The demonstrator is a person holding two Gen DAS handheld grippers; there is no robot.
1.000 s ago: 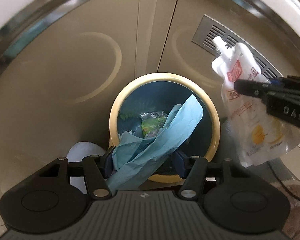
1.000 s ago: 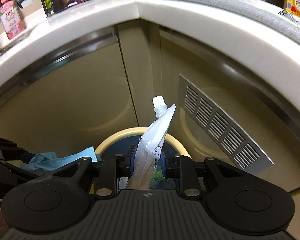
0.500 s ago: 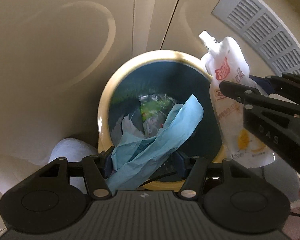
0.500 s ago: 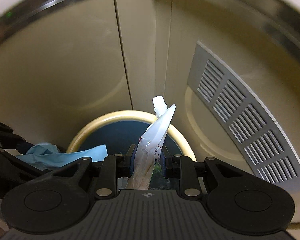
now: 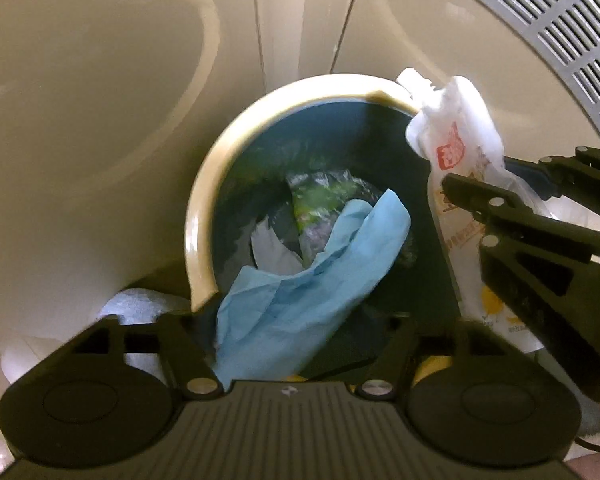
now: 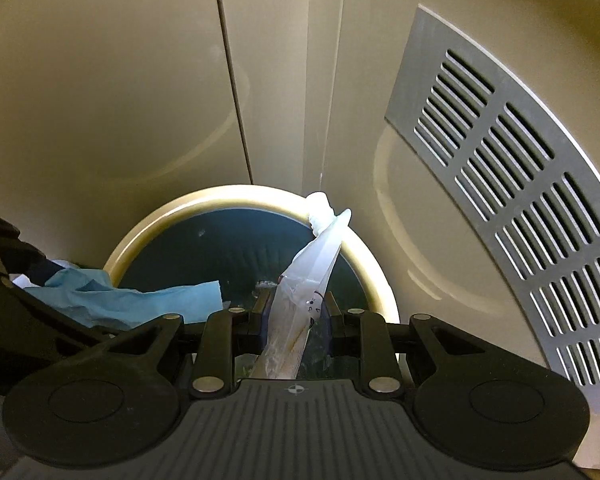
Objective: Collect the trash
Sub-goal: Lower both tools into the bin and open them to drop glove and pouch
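Note:
A round bin [image 5: 204, 208] with a cream rim and dark blue inside stands on the floor below both grippers; it also shows in the right wrist view [image 6: 156, 220]. Wrappers [image 5: 320, 200] lie at its bottom. My left gripper [image 5: 296, 320] is shut on a crumpled blue paper towel [image 5: 312, 280] that hangs over the bin's mouth; the towel also shows in the right wrist view [image 6: 132, 300]. My right gripper [image 6: 296, 312] is shut on a white spouted drink pouch [image 6: 316, 256], held over the bin's right rim; the pouch also shows in the left wrist view [image 5: 456, 132].
Beige cabinet doors [image 6: 120, 80] stand right behind the bin, with a grey vent grille [image 6: 520, 200] to the right. A white rounded object [image 5: 136, 312] lies on the floor left of the bin.
Both grippers have moved down and closer to the bin, each keeping its hold. The pouch has come in over the bin's right rim. The countertop edge has left both views.

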